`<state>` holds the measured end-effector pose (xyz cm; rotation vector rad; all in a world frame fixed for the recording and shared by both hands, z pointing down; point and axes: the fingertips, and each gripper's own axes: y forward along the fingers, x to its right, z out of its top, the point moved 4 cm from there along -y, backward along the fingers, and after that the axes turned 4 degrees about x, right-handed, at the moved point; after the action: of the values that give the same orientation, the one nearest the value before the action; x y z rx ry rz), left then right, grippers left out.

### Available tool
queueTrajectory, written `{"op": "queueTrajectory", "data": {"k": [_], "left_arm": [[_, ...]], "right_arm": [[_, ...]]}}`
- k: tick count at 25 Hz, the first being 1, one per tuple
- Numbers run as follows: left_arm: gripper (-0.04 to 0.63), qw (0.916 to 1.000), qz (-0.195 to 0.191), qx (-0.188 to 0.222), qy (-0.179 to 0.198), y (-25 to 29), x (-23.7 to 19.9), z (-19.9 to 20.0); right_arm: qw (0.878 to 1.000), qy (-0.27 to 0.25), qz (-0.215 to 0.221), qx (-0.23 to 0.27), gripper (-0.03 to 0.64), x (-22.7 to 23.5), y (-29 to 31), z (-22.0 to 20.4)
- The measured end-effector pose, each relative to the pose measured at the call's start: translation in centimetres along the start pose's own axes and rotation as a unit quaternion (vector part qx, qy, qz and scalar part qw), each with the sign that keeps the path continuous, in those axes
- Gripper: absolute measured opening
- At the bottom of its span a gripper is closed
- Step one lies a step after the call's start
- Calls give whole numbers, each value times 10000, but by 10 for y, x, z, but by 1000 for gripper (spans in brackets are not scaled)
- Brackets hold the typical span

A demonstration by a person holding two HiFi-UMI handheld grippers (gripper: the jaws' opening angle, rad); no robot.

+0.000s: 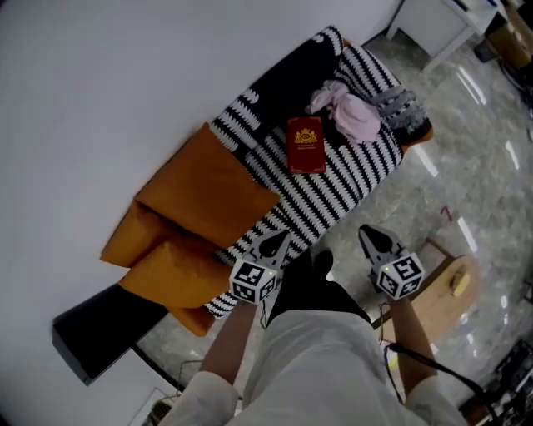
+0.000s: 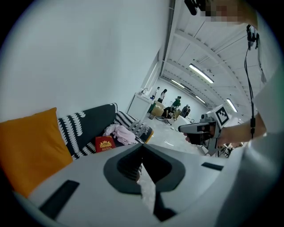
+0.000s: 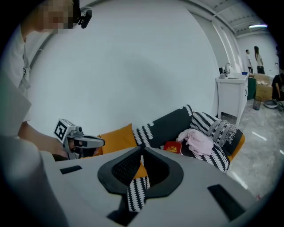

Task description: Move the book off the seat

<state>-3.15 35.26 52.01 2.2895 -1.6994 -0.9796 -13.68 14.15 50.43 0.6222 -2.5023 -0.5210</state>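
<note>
- Left gripper (image 1: 275,243): jaws pressed together with nothing between them, nose aimed down and forward at the sofa (image 1: 250,125).
- Right gripper (image 1: 373,237): also closed and empty. It is level with the left one, and the two are well apart.
- A low wooden stool (image 1: 441,291) stands just right of the right gripper. The marble floor (image 1: 466,166) beyond it is open.
- Two orange cushions (image 1: 208,190) sit ahead-left of the left gripper, stacked against the wall (image 1: 100,83).
- A striped throw (image 1: 333,200) covers the seat. The bare stretch between both grippers and the book gives free room on the near side.
- The red book (image 1: 306,144) is ahead of both grippers, between their lines, and nothing is gripping it.
  - It lies flat at mid-seat with the cover up.
  - Its long axis runs away from the grippers, with the gold emblem at the far end.
  - Its left side is clear of the cushions, and it sits well in from the seat's front edge.
- A pink cloth (image 1: 350,115) lies just beside the book's far-right corner. I cannot tell whether it touches.
- A grey fringed cloth (image 1: 400,106) lies beyond it at the seat's far end.
- A white cabinet (image 1: 433,25) stands farthest off, ahead-right.
</note>
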Motion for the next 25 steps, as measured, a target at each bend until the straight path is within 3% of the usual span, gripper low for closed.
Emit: {"op": "queueTrajectory", "data": {"k": [12,25], "left_arm": [[3,9992,-113,-300,-223,83,-58,-28],[31,9968,98,-653,-446,157,-135,-83]], "right_arm": [[9990,373,-193,-122,49,52,80,-29],[9968,720,-160,-314,51,116,180,-89]]}}
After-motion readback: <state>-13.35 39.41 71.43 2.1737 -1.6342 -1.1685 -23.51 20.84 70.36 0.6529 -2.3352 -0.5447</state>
